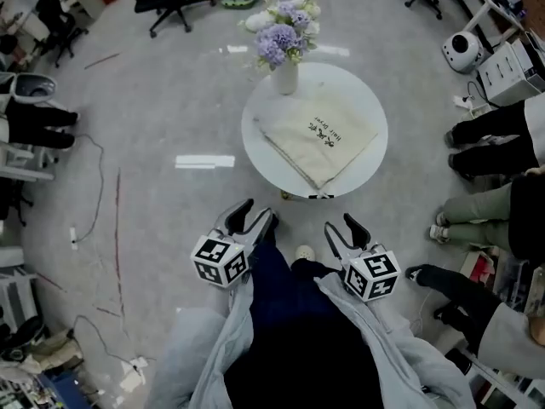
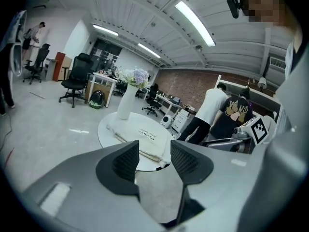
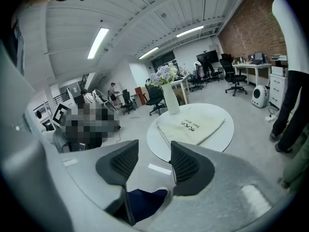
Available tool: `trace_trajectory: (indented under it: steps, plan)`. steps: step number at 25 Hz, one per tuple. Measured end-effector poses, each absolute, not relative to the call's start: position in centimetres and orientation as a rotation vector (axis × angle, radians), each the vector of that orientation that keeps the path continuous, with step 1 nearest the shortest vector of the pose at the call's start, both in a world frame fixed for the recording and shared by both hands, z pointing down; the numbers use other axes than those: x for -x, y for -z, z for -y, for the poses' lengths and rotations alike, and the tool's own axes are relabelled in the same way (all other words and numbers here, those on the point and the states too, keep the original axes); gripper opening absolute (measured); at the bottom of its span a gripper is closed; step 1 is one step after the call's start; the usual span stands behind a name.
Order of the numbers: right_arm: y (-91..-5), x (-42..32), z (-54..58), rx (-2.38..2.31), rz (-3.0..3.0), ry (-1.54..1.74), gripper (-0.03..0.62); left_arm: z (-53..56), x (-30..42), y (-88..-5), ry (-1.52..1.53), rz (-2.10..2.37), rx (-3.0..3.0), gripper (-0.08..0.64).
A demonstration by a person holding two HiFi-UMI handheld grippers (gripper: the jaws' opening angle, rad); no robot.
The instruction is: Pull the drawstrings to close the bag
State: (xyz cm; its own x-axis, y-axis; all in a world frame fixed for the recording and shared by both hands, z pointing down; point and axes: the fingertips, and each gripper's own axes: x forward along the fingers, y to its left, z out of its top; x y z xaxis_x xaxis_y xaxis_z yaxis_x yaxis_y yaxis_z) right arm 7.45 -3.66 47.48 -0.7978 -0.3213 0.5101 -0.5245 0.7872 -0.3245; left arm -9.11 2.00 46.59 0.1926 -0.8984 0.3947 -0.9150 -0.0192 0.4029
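Head view: left tool [image 1: 253, 214] and right tool [image 1: 344, 230] point toward bag [image 1: 317, 135].

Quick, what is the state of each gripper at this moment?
Left gripper: open, nothing between its jaws.
Right gripper: open, holding nothing.
Neither touches the bag on the table.

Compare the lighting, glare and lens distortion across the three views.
Head view: even light, little distortion, bright glare patches on the floor, the bag is sharp. Left gripper view: strong fisheye curving, strip light blown out, dark corners. Right gripper view: same fisheye curving and dark corners.
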Motion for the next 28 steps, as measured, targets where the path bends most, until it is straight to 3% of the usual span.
trace_trajectory:
  steps: [21, 28]
  plan:
    - [-57.5, -3.4, 8.3, -0.757, 2.152, -0.533, 0.202, 11.7, 19.9, -54.3, -0.787, 1.041, -2.346, 0.232]
    - [-60.4, -3.1, 8.6, -0.708, 2.042, -0.542, 0.202, 14.4, 20.5, -58.0, -1.263, 0.681, -2.505, 0.246]
